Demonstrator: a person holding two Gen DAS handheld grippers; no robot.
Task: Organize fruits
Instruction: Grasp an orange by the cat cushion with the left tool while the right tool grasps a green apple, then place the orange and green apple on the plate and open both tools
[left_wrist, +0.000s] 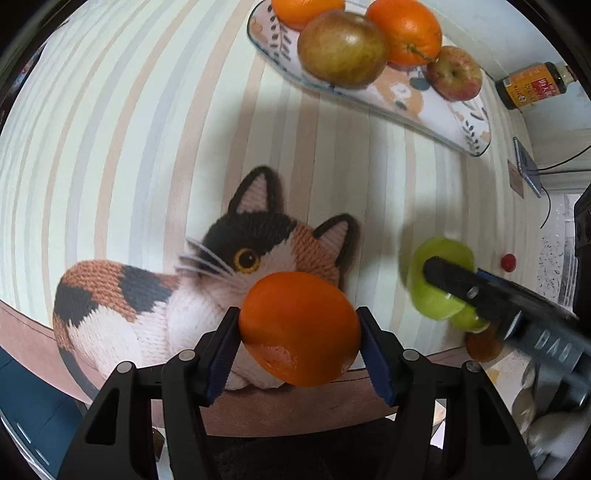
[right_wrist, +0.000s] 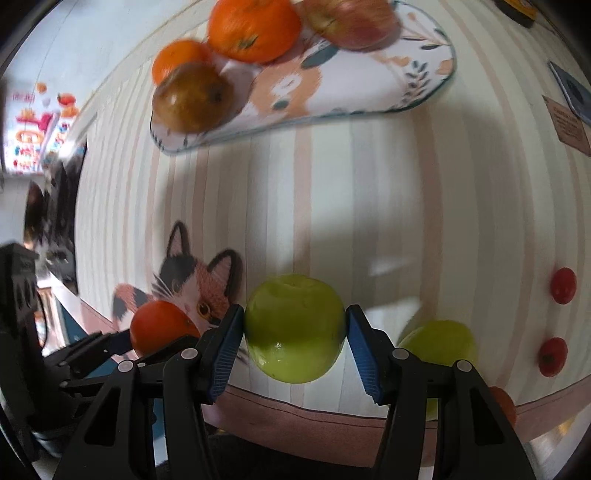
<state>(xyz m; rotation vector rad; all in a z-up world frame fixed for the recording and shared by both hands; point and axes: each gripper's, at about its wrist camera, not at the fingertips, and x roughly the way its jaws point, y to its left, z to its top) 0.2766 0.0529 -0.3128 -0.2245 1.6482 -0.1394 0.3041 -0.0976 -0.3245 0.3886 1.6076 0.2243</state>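
My left gripper (left_wrist: 299, 332) is shut on an orange (left_wrist: 299, 328) and holds it above the table's near edge, over the knitted cat print. My right gripper (right_wrist: 294, 328) is shut on a green apple (right_wrist: 294, 326); it also shows in the left wrist view (left_wrist: 439, 284). A second green apple (right_wrist: 439, 341) lies on the table just right of it. The patterned tray (right_wrist: 369, 96) at the back holds two oranges (right_wrist: 255, 27), a brownish apple (right_wrist: 194, 98) and a red apple (right_wrist: 351, 22). The tray shows in the left wrist view too (left_wrist: 436, 122).
Two small red tomatoes (right_wrist: 563, 286) lie at the right on the striped tablecloth. An orange fruit (right_wrist: 504, 404) sits at the table's near edge. A dark bottle (left_wrist: 532, 85) stands behind the tray. A notebook (left_wrist: 526, 166) and card lie at the far right.
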